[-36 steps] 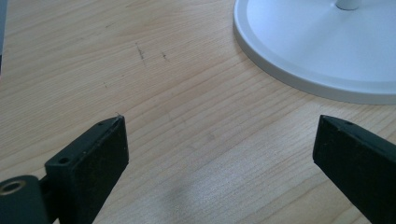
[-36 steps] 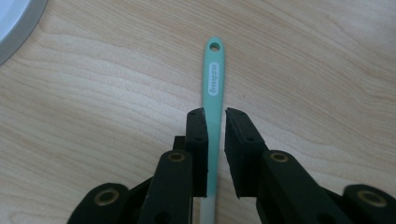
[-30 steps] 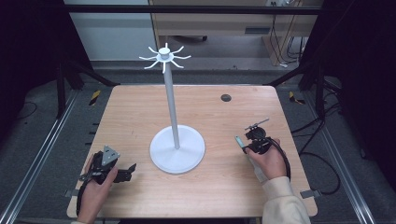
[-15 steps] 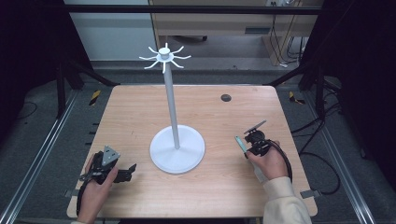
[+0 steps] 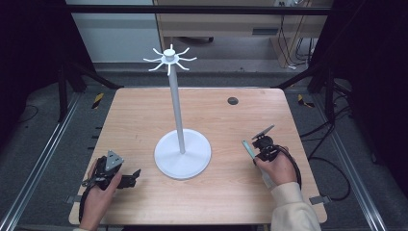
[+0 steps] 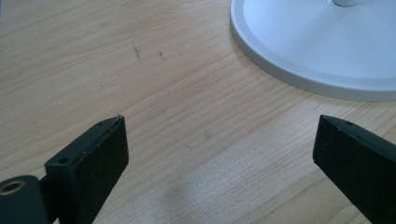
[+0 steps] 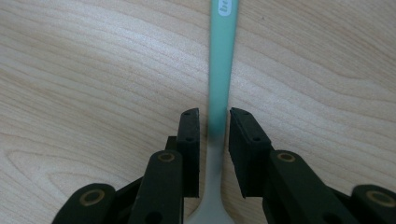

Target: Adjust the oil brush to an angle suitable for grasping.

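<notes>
A utensil with a pale green handle [image 7: 220,70] lies flat on the wooden table [image 5: 144,115] at the right, also seen as the green utensil [image 5: 248,147]. My right gripper [image 7: 214,128] straddles that handle. Its jaws have just been closing, and a thin gap still shows on the left side, so they stand open. In the high view the right gripper [image 5: 255,155] points down at the table. My left gripper [image 5: 132,175] rests near the front left corner. The left gripper [image 6: 219,149] is open wide over bare wood.
A white stand rises from mid-table on a round base [image 5: 183,154], with hooks at its top [image 5: 169,58]. The edge of the base [image 6: 317,46] lies just ahead of the left jaws. A dark round plug [image 5: 233,101] sits in the table's far right.
The right gripper's jaws have drawn in closer around the green handle. Both hands have kept their places.
</notes>
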`<state>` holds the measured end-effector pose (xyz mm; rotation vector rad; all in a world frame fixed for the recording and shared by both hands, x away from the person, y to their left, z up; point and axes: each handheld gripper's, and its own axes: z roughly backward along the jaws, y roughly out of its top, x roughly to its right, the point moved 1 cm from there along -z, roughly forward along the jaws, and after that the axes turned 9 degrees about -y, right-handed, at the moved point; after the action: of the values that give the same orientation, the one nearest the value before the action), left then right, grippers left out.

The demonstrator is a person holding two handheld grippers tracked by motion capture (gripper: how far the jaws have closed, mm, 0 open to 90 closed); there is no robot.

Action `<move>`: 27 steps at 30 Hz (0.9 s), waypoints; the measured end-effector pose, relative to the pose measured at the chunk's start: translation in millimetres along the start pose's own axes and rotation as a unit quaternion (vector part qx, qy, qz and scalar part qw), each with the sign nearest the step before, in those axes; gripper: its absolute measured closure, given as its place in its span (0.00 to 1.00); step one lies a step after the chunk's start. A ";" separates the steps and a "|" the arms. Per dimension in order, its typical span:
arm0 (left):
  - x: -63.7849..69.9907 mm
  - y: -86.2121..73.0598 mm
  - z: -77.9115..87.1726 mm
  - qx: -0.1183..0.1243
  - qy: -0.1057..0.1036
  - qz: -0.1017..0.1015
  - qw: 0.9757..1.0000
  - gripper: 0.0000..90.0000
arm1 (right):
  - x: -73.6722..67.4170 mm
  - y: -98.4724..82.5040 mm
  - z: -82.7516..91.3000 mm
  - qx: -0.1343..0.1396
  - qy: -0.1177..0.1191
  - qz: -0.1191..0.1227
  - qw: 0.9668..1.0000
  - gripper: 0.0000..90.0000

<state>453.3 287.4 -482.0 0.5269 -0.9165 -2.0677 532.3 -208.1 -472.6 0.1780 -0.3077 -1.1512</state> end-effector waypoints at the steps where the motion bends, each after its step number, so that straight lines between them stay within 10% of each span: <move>1: 0.0 0.0 0.0 0.000 0.000 0.000 1.000 0.03 | 0.0 -0.2 -0.5 0.000 0.001 0.000 1.000 0.83; 27: 0.6 0.0 -0.6 -0.003 -0.001 -0.003 1.000 0.03 | 1.9 -1.5 -4.8 -0.012 0.001 -0.007 1.000 0.90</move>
<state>453.3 286.7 -482.4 0.5248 -0.9115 -2.0770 533.2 -210.5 -477.3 0.1607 -0.2917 -1.1684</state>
